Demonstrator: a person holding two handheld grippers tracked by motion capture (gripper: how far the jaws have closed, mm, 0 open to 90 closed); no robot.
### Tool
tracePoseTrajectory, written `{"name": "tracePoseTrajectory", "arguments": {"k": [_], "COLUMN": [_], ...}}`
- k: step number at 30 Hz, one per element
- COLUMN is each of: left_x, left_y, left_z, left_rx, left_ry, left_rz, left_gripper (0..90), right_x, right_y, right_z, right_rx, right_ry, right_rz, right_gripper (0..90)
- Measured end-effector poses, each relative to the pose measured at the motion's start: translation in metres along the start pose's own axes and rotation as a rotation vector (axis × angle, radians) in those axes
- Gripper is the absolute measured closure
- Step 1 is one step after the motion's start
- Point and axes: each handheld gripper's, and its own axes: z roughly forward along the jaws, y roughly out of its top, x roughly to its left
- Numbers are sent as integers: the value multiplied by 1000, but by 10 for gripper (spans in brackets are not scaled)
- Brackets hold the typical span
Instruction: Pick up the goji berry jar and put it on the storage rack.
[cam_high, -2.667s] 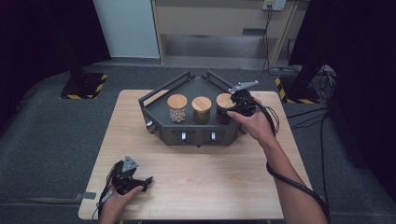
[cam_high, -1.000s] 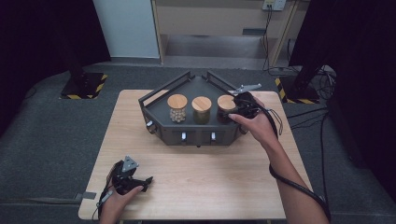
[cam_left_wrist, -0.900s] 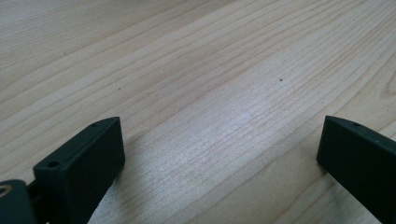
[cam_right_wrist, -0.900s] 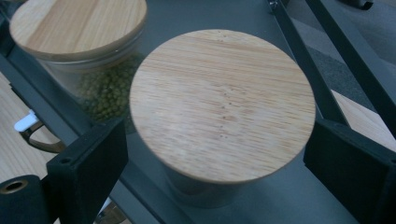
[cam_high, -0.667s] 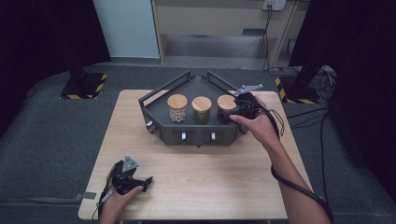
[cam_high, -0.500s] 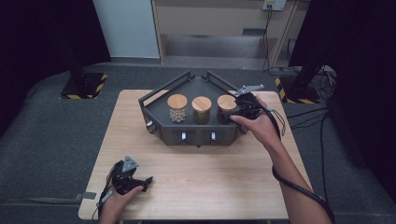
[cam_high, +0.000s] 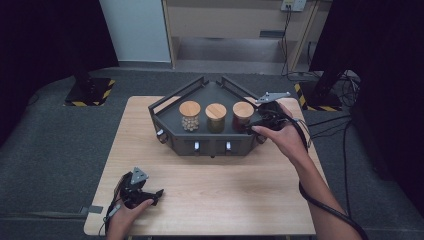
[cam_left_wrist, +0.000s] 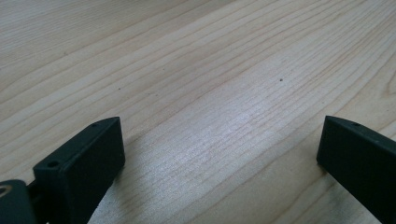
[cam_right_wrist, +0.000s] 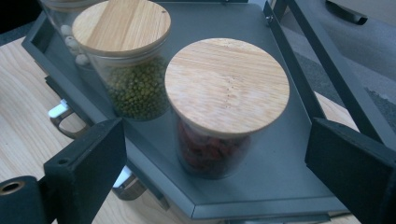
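Observation:
A dark grey tray (cam_high: 210, 146) at the back of the wooden table (cam_high: 225, 195) holds three glass jars with wooden lids. The left jar (cam_high: 190, 115) has white beads, the middle jar (cam_high: 216, 117) green beans, and the right jar (cam_high: 243, 115) something red. My right gripper (cam_high: 252, 125) sits at the tray's right corner, just short of the red jar (cam_right_wrist: 227, 84). Its jaws have just been opening and stand wide, with the jar ahead of them and untouched. My left gripper (cam_high: 152, 193) rests open on the table at the front left, with bare wood between its jaws (cam_left_wrist: 219, 154).
The tray has raised bars (cam_high: 172, 97) along its back sides and small silver latches (cam_high: 196, 146) on its front wall. The green-bean jar (cam_right_wrist: 135, 88) stands close to the left of the red jar. Dark floor surrounds the table.
The right hand has drawn back a little from the red jar, which stays standing in the tray. The left hand has not moved.

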Motion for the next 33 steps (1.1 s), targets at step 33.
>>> {"name": "tracePoseTrajectory", "arguments": {"k": [33], "left_x": [0], "left_y": [0], "left_z": [0], "left_rx": [0], "left_ry": [0], "left_rz": [-1], "left_gripper": [0], "right_x": [12], "right_y": [-53], "right_z": [-36], "right_rx": [-3], "right_ry": [4], "right_rz": [3], "right_gripper": [48]}}
